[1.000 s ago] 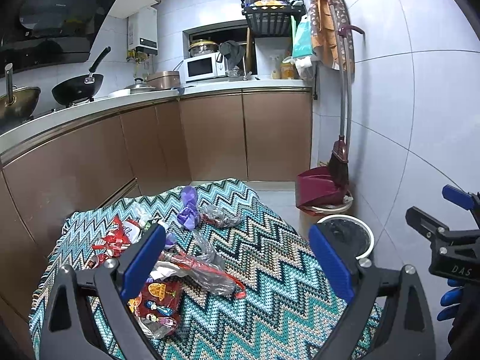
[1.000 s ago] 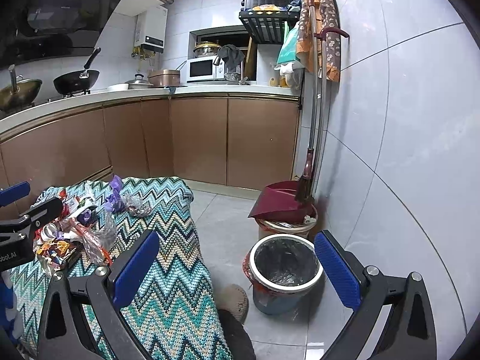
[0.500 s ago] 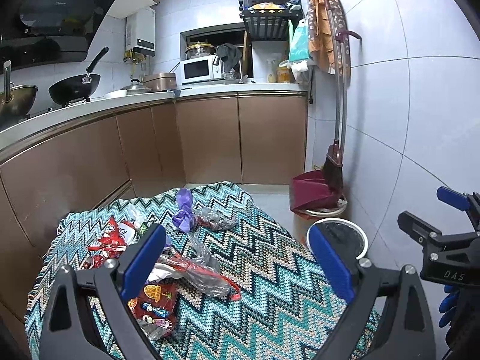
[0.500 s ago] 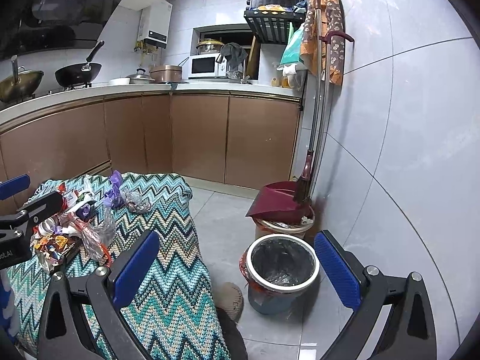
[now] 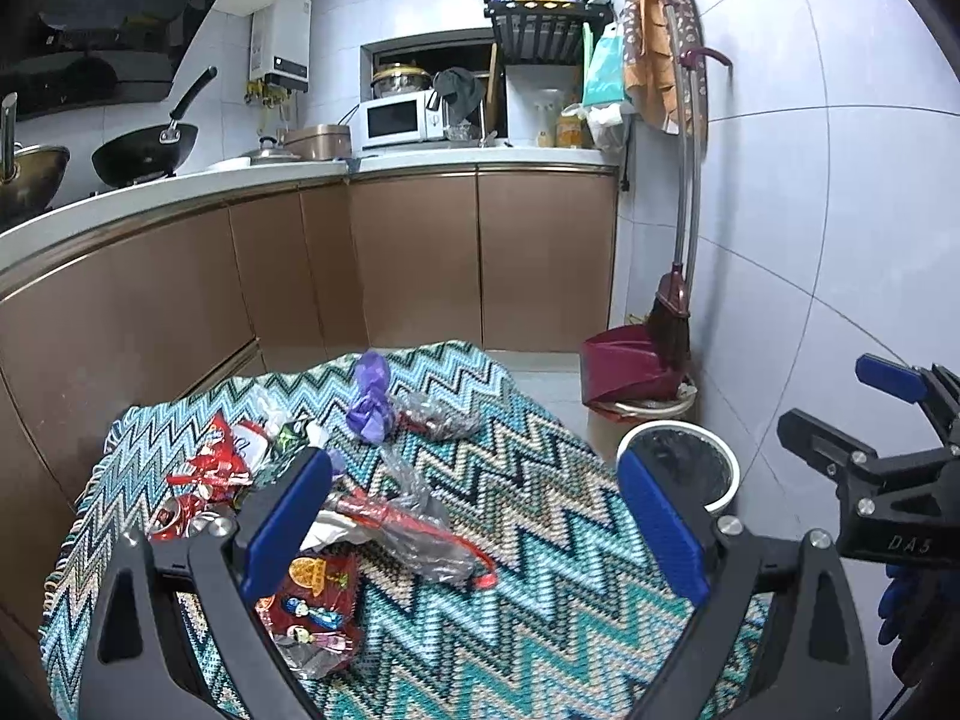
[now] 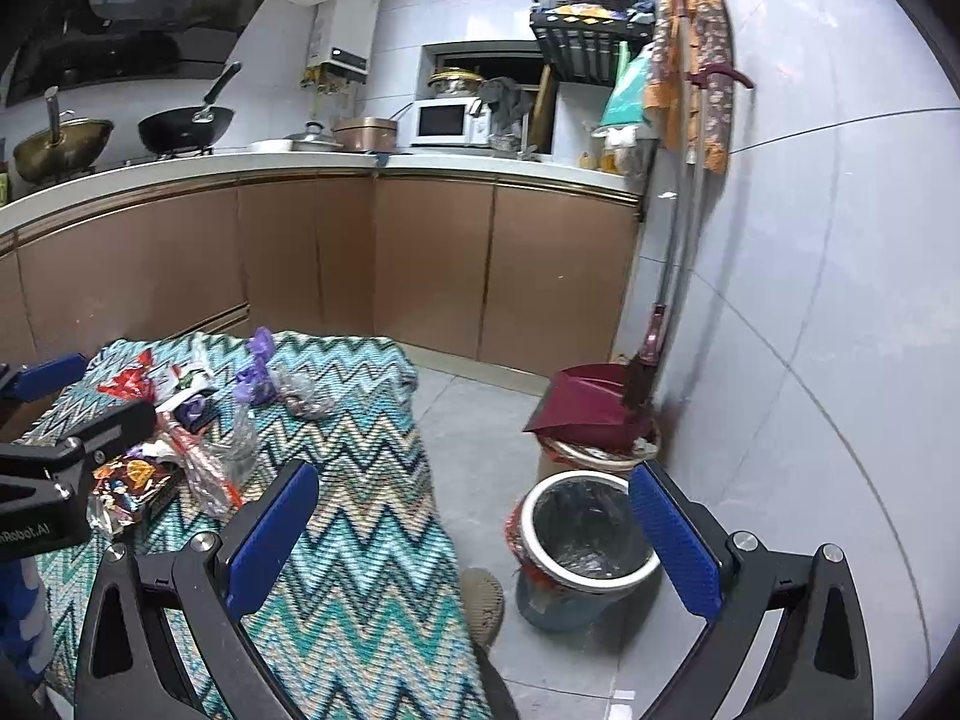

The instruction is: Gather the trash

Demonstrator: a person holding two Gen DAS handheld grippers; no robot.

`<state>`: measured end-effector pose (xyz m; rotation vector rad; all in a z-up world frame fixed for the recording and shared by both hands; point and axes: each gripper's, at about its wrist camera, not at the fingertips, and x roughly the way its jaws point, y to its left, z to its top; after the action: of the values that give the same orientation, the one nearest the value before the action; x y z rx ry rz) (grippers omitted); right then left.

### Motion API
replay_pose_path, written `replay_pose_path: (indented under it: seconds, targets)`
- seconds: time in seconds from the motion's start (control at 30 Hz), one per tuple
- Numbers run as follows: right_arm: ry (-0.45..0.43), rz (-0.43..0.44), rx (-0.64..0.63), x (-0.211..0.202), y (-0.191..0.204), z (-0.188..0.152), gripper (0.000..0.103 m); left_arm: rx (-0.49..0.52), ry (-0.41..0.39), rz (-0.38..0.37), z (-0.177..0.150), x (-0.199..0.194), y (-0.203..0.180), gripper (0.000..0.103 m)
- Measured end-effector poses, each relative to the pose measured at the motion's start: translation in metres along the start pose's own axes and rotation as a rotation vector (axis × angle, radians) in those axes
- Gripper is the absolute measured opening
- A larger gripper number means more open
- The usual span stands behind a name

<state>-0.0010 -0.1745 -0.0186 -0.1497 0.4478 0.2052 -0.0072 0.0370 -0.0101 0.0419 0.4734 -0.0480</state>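
Landmark: the bin (image 6: 585,534), lined with a dark bag, stands on the floor just beside the cloth-covered counter (image 5: 480,600).
Trash: a heap of wrappers (image 5: 240,480) lies on the counter, at the side away from the bin; a clear bag with red strips (image 5: 414,534) is the piece of the heap nearest to the bin, a red printed packet (image 5: 312,600) lies beside it, and a purple wrapper (image 5: 372,402) with a crumpled clear one lies at the counter's end toward the cupboards.
Left gripper (image 5: 474,522): jaws spread wide and holding nothing, above the heap side of the counter.
Right gripper (image 6: 474,540): jaws released too, nothing between them, above the counter edge next to the bin.
Progress: I judge that no piece is picked yet.
Risk one: the clear bag is thin and slippery; a pinch on a loose fold may let it slide out on the way to the bin.
Risk two: the pieces lie tangled, so lifting one may drag others off the counter to the floor.
Risk three: the jaws may catch the woven cloth and pull it.
Risk four: light wrappers can fall beside the bin if released too high.
Writing: "DAS" on the right gripper's body; "Robot.AI", partly cut, on the left one; the packet print is too small to read.
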Motion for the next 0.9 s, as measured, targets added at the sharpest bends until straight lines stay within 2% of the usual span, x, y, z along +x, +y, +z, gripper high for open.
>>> replay_pose_path:
  seconds: [0.2,0.3,0.47,0.6,0.9]
  targets:
    - [0.06,0.093,-0.042,0.029,0.022,0.005,0.103,-0.044,0.049,0.021,-0.012,0.01,0.035,0.096]
    - [0.092,0.153,-0.063,0.044,0.034,0.004,0.103,-0.11,0.091,0.028,-0.026,0.012,0.068,0.096]
    - [0.148,0.285,-0.088,0.071,0.058,0.002,0.103,-0.247,0.172,0.028,-0.052,0.015,0.122,0.096]
    - [0.203,0.406,-0.109,0.093,0.08,0.0,0.103,-0.301,0.217,0.03,-0.067,0.02,0.147,0.096]
    - [0.319,0.596,-0.168,0.148,0.121,0.0,0.076,-0.388,0.318,0.002,-0.091,0.054,0.169,0.095]
